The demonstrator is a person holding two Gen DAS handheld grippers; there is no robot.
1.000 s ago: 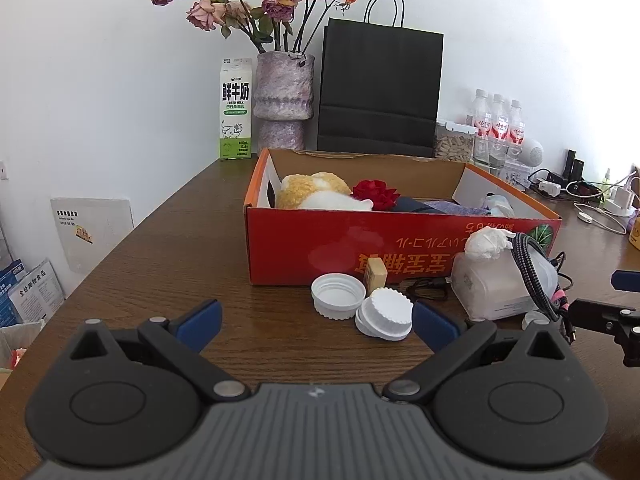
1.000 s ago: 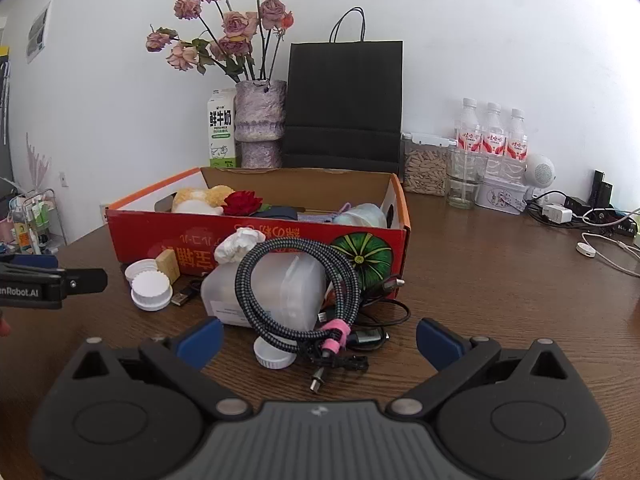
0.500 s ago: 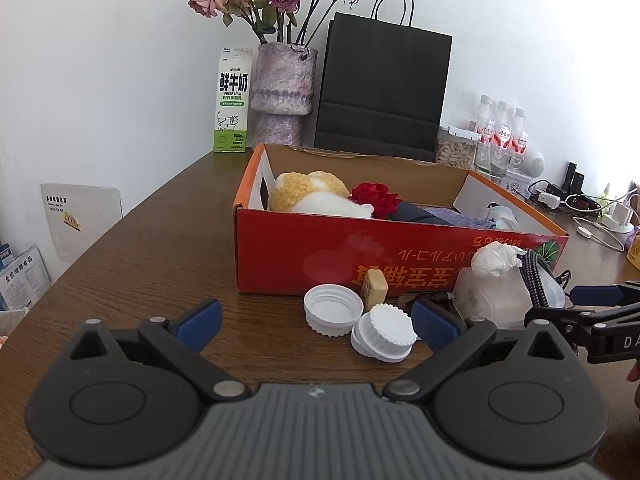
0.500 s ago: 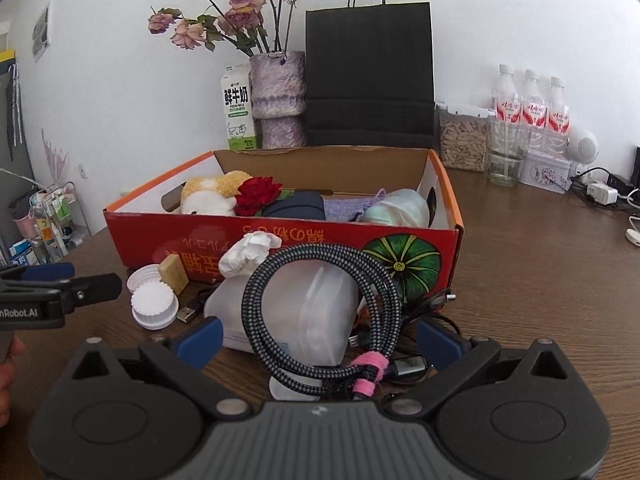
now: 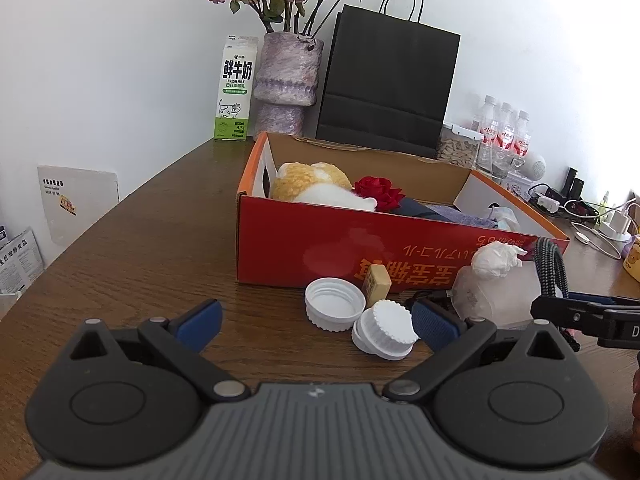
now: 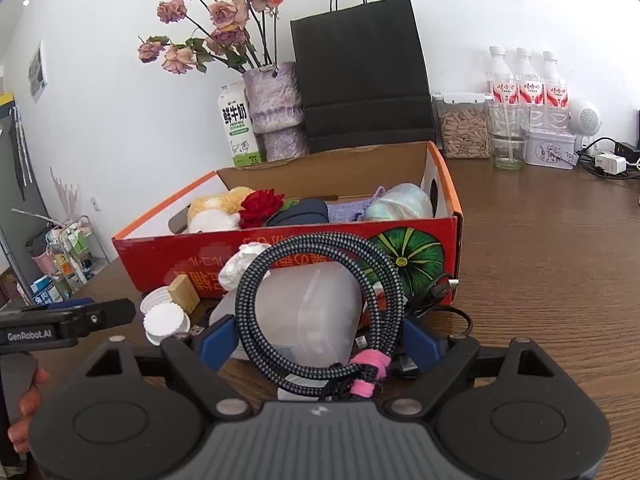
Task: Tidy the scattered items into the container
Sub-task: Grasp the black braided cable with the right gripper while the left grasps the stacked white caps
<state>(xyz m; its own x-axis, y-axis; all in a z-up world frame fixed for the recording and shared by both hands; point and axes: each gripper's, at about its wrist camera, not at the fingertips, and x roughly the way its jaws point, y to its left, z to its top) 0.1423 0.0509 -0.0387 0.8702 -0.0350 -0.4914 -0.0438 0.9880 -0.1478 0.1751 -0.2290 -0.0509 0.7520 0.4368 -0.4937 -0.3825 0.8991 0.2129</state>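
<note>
Jaws of both grippers stand wide open and hold nothing: the right gripper [image 6: 316,340] has its blue pads either side of the braided cable [image 6: 320,304] coiled against a clear tub [image 6: 316,304], and the left gripper [image 5: 316,322] hovers low over the surface [image 5: 152,248] just short of two white lids [image 5: 335,303]. Beyond the lids a small wooden block [image 5: 376,283] and a crumpled tissue [image 5: 496,258] lie against the front wall of the red box [image 5: 320,244], which holds a plush toy [image 5: 316,184] and a red rose [image 5: 379,192]. Behind it, along the far edge, stand a milk carton [image 5: 236,88], vase [image 5: 286,80] and black bag [image 5: 388,80].
</note>
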